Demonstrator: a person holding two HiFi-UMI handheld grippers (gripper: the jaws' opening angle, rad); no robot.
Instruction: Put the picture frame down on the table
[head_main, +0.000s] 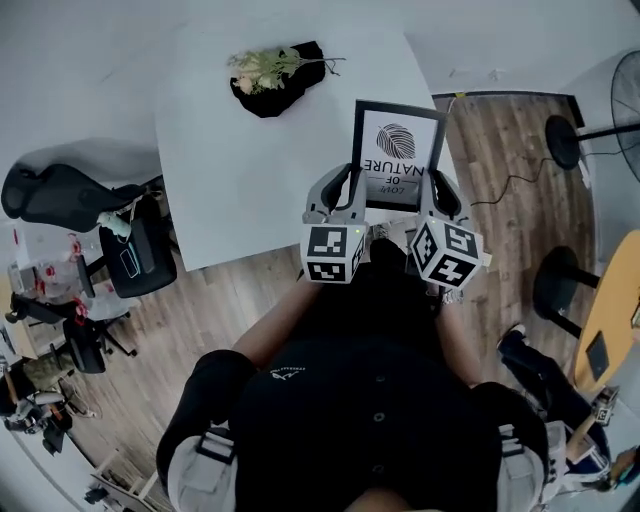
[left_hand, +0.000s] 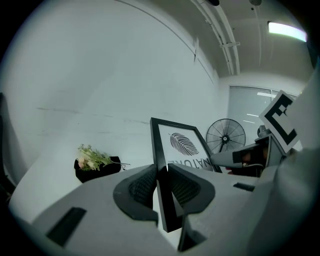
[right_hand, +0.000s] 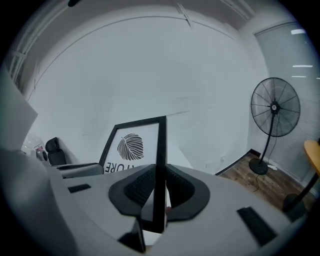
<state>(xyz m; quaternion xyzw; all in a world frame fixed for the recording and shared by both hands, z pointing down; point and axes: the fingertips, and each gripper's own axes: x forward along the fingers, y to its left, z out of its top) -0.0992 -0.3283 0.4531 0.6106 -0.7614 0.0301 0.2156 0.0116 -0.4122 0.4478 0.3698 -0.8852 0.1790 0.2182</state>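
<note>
While both grippers are clamping the frame (head_main: 397, 155), the status is reading so:
Left gripper (left_hand: 161, 186): jaws are pinching the frame's left edge.
Right gripper (right_hand: 159, 192): jaws are pinching its right edge.
Frame: sitting over the worktop (head_main: 250, 180), near edge; contact unclear.
Remaining, likely: lowering, releasing.
</note>
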